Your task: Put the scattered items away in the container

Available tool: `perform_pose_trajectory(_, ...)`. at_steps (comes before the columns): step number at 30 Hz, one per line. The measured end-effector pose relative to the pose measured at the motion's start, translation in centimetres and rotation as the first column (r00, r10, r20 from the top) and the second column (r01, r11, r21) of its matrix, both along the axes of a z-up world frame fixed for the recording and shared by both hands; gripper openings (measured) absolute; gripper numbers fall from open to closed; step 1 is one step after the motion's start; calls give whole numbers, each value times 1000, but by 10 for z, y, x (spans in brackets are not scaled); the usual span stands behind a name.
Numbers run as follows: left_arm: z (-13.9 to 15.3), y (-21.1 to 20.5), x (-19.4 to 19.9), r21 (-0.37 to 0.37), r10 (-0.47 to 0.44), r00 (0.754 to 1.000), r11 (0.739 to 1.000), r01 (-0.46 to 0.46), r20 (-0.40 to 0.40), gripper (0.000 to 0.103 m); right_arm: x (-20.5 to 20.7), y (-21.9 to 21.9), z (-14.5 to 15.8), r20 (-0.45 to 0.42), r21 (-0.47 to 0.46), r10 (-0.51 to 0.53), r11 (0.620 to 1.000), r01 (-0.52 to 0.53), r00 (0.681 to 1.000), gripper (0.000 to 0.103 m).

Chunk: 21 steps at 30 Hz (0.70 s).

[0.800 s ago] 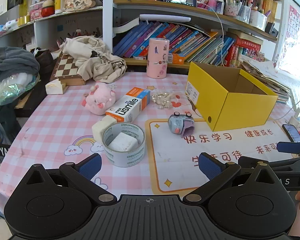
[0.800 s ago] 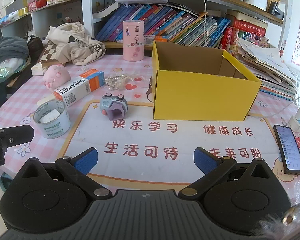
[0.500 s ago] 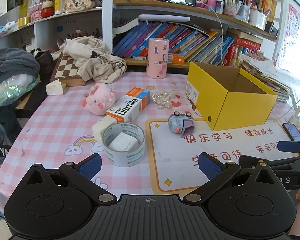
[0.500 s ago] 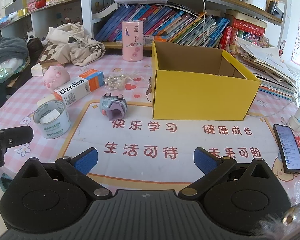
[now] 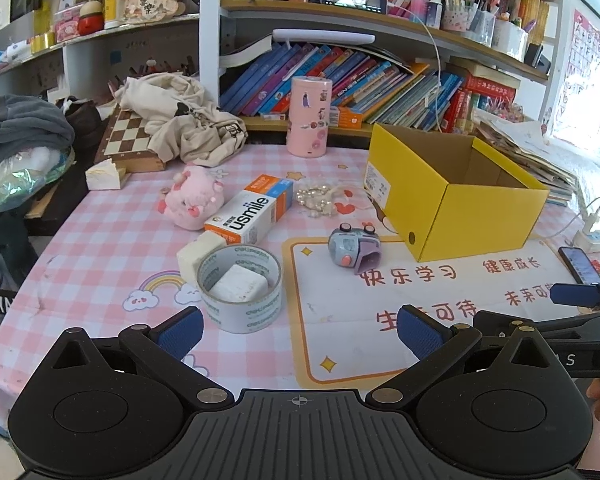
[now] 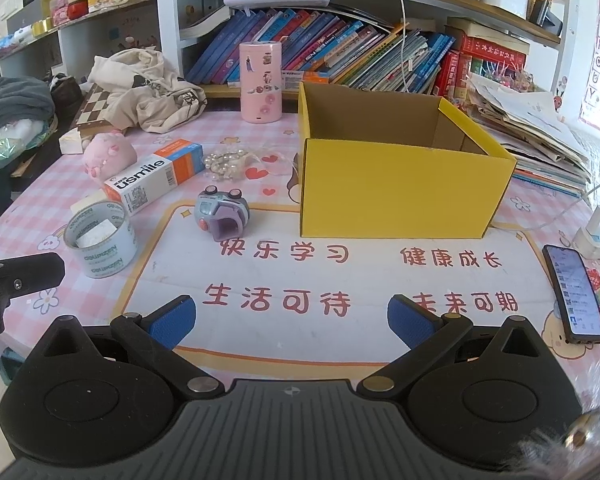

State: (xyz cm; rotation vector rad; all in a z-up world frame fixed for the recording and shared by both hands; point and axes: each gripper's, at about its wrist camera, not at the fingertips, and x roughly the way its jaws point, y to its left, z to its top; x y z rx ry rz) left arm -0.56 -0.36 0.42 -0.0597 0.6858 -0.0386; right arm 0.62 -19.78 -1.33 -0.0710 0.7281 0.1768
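Left gripper [image 5: 298,330] and right gripper [image 6: 292,320] hover with fingers spread, empty; box [image 6: 400,184] sits at twelve o'clock, tape [image 6: 100,238], toy [image 6: 220,214] and carton [image 6: 154,176] at ten.

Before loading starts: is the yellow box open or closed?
Open. The yellow box has no lid, and its brown inner walls show from above. Its floor is hidden, so empty or not: cannot tell.

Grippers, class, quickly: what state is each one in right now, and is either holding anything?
Left gripper: open, holding nothing.
Right gripper: open, holding nothing.
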Motion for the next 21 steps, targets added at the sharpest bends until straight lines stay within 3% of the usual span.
perform_pose_trajectory(21, 0, 3, -4, -4, 14, 1000, 1000, -14, -6, 103, -2, 5, 0, -4, -5, 21, 1000, -21, 1000, 103)
